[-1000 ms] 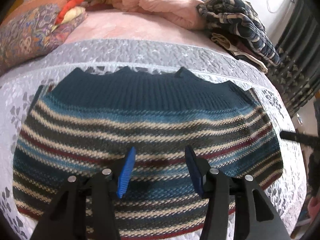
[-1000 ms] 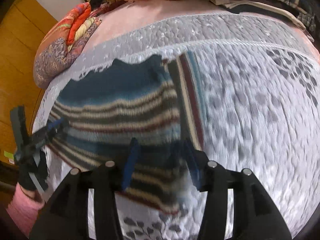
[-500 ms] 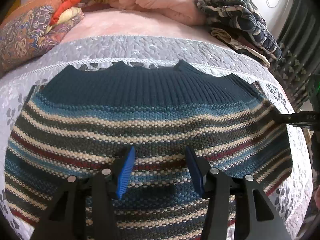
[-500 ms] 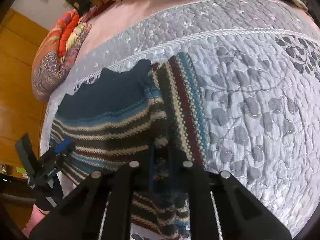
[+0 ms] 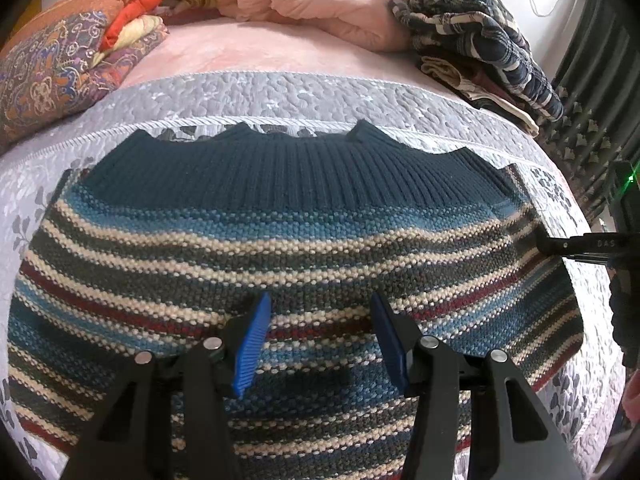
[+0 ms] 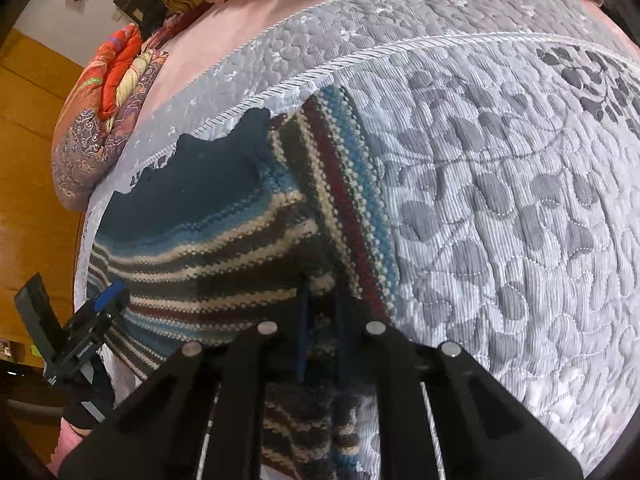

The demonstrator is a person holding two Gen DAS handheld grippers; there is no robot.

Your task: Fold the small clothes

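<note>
The striped knitted sweater [image 5: 296, 248] lies spread flat on the grey quilted bedspread [image 6: 500, 200] of the bed, with its dark ribbed band at the far side, near the corded seam of the bedspread. The step in hand seems to be the first side fold: the right gripper [image 6: 322, 336] has its jaws pressed together on the right edge of the sweater, where a striped sleeve or side part runs along the body, and it looks ready to carry this edge toward the middle. The left gripper [image 5: 320, 340] hovers just above the near middle of the sweater with its jaws spread wide and nothing between them. For the next move, I think the right gripper must lift the pinched edge and lay it over the body in a straight line, while the left one can press the knit down so that it does not slide. No container is in view; a pile of folded clothes [image 5: 480, 36] and a pink blanket [image 5: 320, 4] lie only at the far end of the bed.
</note>
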